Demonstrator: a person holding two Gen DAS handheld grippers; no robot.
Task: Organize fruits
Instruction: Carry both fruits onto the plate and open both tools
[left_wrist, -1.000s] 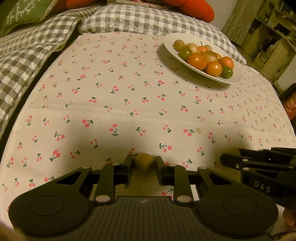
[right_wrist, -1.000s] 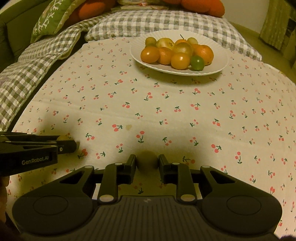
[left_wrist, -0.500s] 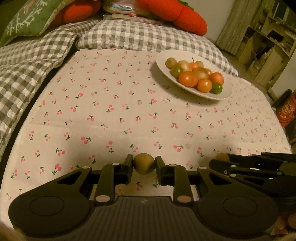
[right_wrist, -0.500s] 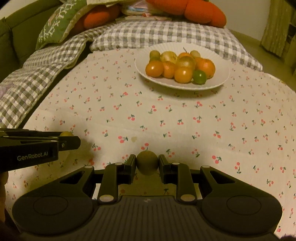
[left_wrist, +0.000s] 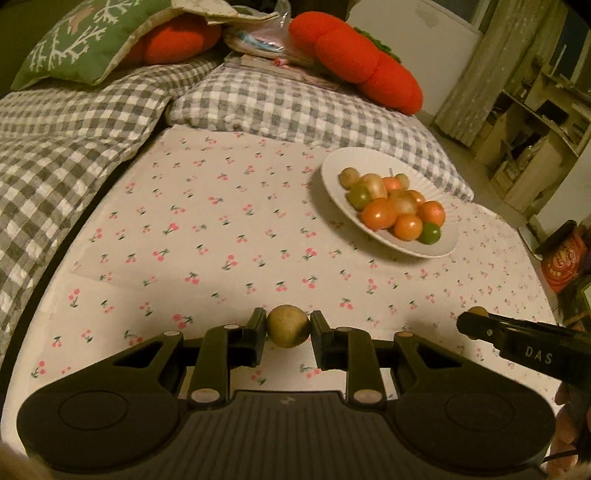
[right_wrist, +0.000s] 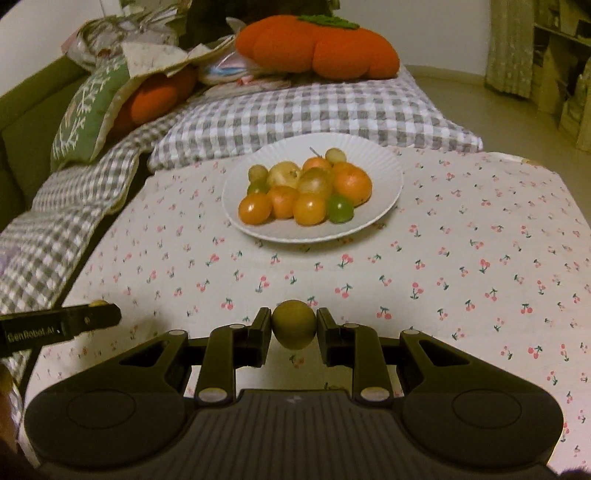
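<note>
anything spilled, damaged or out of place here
Nothing stands out. The fruits sit piled on the white plate, none loose on the cherry-print cloth. Each gripper, left and right, holds one small round fruit.

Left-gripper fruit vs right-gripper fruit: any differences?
The fruit in the left gripper is tan-brown and dull; the fruit in the right gripper is greener, olive-yellow. The left fruit looks slightly smaller between its pads than the right fruit. Both are small, round, clamped at the fingertips above the cherry-print cloth.

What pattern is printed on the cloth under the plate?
Small pink-red cherries with green stems on a white cloth; the right wrist view shows it best.
</note>
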